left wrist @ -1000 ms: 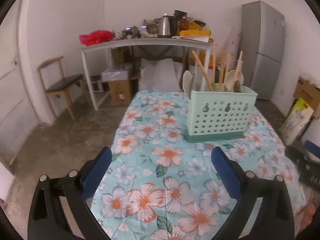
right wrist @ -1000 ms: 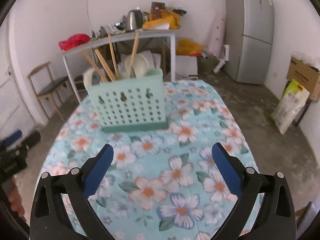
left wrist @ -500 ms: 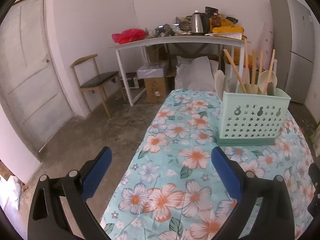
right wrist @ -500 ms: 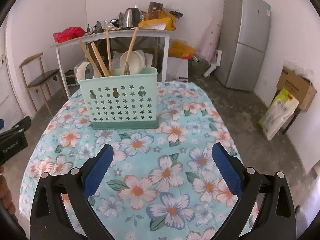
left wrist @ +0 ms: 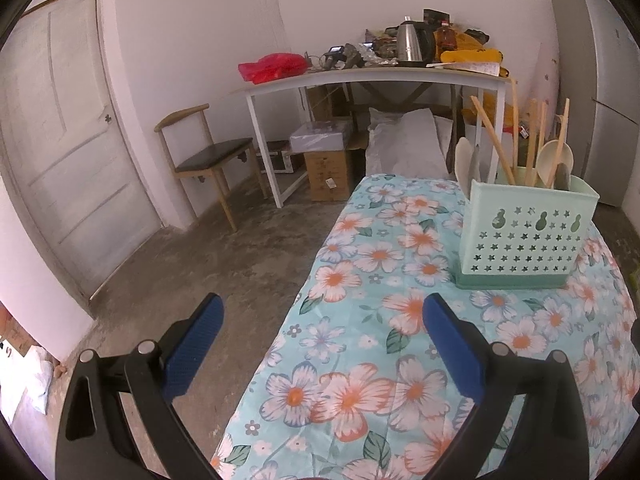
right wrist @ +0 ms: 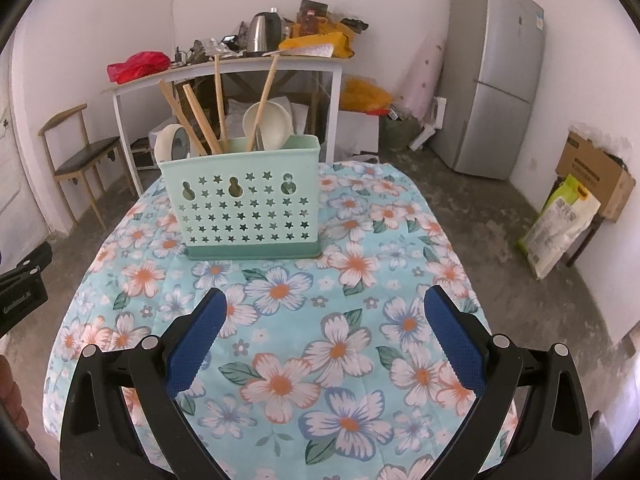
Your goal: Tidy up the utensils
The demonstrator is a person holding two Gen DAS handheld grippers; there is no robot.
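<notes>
A mint-green utensil holder [right wrist: 244,204] with star holes stands on the floral tablecloth [right wrist: 340,320]. It holds wooden chopsticks [right wrist: 200,120], a cream ladle [right wrist: 268,124] and a cream spoon [right wrist: 166,146]. It also shows in the left wrist view [left wrist: 524,236], at the right. My right gripper [right wrist: 324,312] is open and empty, well in front of the holder. My left gripper [left wrist: 322,320] is open and empty, over the table's left edge, left of the holder.
A white side table [left wrist: 360,76] with a kettle [right wrist: 264,32] and clutter stands behind. A wooden chair [left wrist: 204,156] and a door [left wrist: 64,140] are at the left. A grey fridge [right wrist: 496,76], a cardboard box [right wrist: 596,172] and a bag [right wrist: 560,224] are at the right.
My left gripper has swung left and back, so the holder now sits farther right in its view. My right gripper has pulled back slightly and centred on the holder. Both stay open.
</notes>
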